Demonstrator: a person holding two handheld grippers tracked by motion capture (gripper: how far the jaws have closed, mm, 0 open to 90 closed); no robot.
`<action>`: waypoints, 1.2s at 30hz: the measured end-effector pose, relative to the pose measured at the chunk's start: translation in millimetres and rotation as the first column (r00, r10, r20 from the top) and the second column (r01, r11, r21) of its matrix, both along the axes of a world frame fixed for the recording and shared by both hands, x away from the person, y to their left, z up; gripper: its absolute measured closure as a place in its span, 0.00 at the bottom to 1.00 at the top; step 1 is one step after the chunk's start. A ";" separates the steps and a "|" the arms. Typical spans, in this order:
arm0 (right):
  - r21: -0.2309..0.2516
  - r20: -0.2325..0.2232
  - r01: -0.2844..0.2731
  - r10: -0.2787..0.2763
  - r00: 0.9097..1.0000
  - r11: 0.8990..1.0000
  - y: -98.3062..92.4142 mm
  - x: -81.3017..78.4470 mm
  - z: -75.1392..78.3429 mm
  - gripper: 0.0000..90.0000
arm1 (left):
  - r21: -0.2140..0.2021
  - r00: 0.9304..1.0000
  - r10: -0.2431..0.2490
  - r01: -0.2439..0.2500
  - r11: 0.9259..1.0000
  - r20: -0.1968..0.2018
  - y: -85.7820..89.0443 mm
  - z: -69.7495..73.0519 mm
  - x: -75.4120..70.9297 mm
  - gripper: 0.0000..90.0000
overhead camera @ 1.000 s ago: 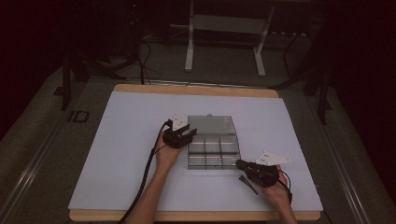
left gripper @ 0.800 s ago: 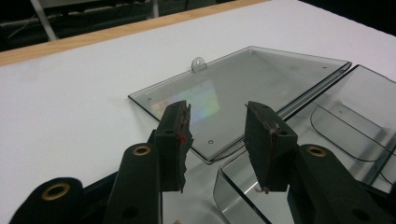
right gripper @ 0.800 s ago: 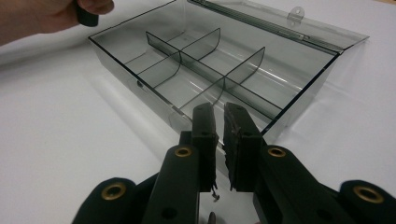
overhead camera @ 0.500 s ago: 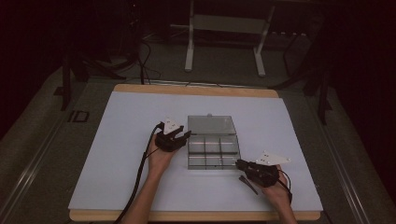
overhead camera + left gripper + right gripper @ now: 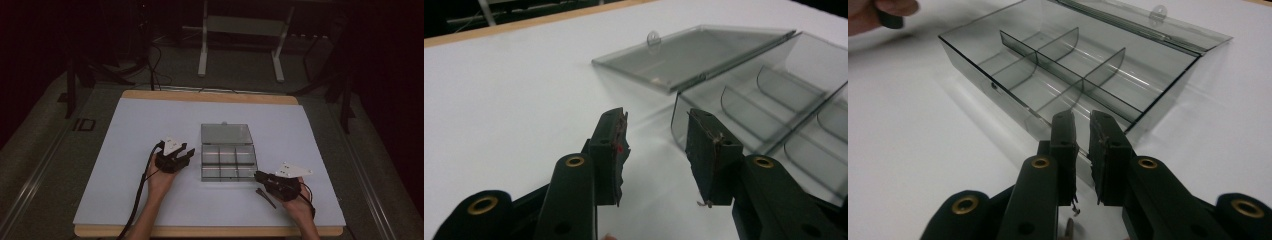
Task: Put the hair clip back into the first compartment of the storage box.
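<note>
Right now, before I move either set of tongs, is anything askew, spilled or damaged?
Nothing spilled. The clear organizer box sits square on the table, lid folded flat behind it, compartments empty. One oddity: a small dark item lies loose on the white mat beside the right tongs; too small to identify. Left tongs hold nothing.

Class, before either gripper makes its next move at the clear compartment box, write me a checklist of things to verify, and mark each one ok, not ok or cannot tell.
1. Lid folded fully open, flat on the table: ok.
2. Compartments of the box free of contents: ok.
3. Left gripper open, holding nothing: ok.
4. Right gripper holding nothing: its jaws are nearly closed, with a narrow bare gap: ok.
5. Small dark object by the right gripper identified: cannot tell.
</note>
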State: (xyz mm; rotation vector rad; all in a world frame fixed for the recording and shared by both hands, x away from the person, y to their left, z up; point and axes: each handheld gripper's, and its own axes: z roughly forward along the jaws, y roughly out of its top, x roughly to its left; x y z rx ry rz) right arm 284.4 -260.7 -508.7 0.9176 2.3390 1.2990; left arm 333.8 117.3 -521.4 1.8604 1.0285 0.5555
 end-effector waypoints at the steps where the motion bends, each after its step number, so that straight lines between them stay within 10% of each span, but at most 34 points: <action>1: 0.004 -0.006 -0.005 0.005 1.000 1.000 -0.7 -0.4 1.3 0.92 | 0.005 1.000 0.002 -0.002 1.000 0.000 1.4 -0.9 -1.8 0.66; 22: -0.120 -0.061 -0.026 0.018 0.998 0.992 -11.7 -15.1 8.1 0.84 | 0.022 0.999 0.043 -0.043 0.999 -0.014 16.6 -14.5 -13.8 0.65; 36: -0.224 -0.179 -0.074 0.033 0.983 0.972 -6.1 -9.1 0.6 0.78 | 0.031 0.999 0.044 -0.044 0.999 -0.010 15.4 -14.8 -14.4 0.65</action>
